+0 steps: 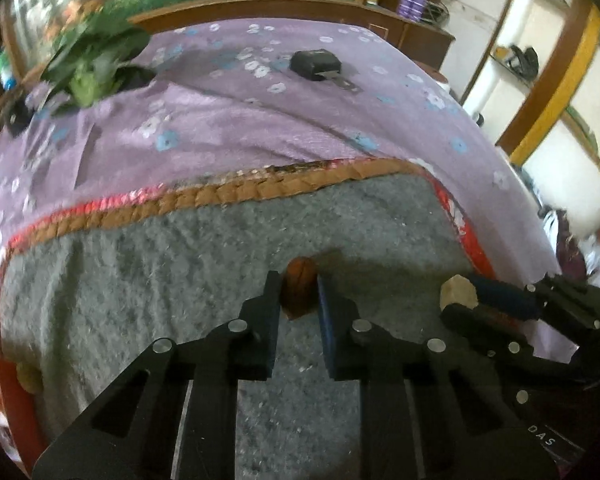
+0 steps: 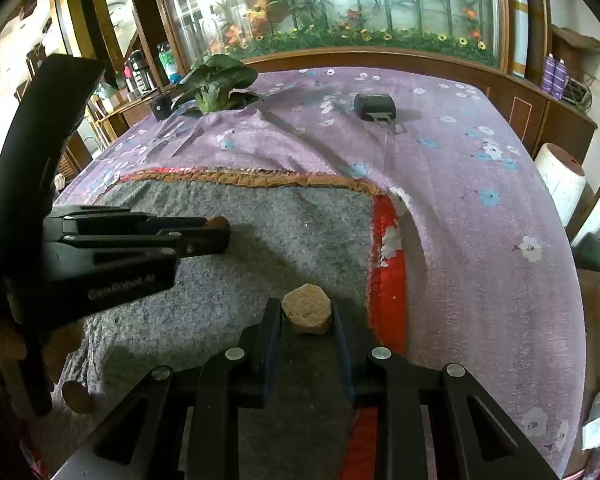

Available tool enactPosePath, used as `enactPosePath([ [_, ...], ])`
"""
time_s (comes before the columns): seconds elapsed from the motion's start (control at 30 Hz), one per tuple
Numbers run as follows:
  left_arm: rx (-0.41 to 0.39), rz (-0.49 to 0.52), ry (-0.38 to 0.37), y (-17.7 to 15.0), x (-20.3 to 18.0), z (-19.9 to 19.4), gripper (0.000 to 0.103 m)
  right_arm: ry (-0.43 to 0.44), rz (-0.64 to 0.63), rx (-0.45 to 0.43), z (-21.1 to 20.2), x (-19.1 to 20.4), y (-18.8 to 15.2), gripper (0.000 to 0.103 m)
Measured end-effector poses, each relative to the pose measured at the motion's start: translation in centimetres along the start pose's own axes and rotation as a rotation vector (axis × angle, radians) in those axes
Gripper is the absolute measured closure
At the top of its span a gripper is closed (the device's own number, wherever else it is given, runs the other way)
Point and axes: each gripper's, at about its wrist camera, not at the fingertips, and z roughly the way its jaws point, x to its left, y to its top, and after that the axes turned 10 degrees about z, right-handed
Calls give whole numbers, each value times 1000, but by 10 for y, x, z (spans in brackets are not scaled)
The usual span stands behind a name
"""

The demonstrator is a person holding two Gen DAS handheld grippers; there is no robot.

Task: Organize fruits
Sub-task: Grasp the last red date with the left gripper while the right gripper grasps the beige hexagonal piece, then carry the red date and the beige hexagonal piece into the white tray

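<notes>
Purple floral bedspread [image 2: 480, 152] covers bed, grey felt mat [image 2: 260, 240] on top. Left gripper [image 1: 299, 292] closed on small brown fruit [image 1: 298, 280] just over mat. Right gripper [image 2: 307, 312] clamped on pale tan angular piece [image 2: 306, 308] near mat's red edge. Further out: leafy green vegetable [image 2: 216, 84], black case [image 2: 374, 106] on bedspread; flower mural behind headboard.

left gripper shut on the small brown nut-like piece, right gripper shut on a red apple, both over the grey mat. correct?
One thing is wrong: the right gripper holds no red apple. It is shut on a pale tan, faceted chunk, as the right wrist view shows. The rest stands: the left gripper is shut on the small brown piece, both over the grey mat.
</notes>
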Motion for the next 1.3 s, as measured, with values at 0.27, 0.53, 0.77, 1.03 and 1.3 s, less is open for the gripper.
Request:
enactPosePath([
  [0.27, -20, -37, 85, -28, 11, -34, 87, 63, -44, 0, -6, 30, -3, 78],
  [0.53, -47, -61, 197, -59, 26, -64, 87, 98, -100, 25, -3, 72, -12, 78],
  [0.77, -59, -102, 251, -84, 45, -85, 87, 132, -137, 39, -3, 106, -21, 78],
  [1.03, -69, -153, 295, -109, 71, -110, 87, 170, -187, 51, -1, 145, -24, 78],
  [1.3, -91, -211, 323, -134, 96, -138, 87, 198, -255, 59, 0, 181, -28, 78],
])
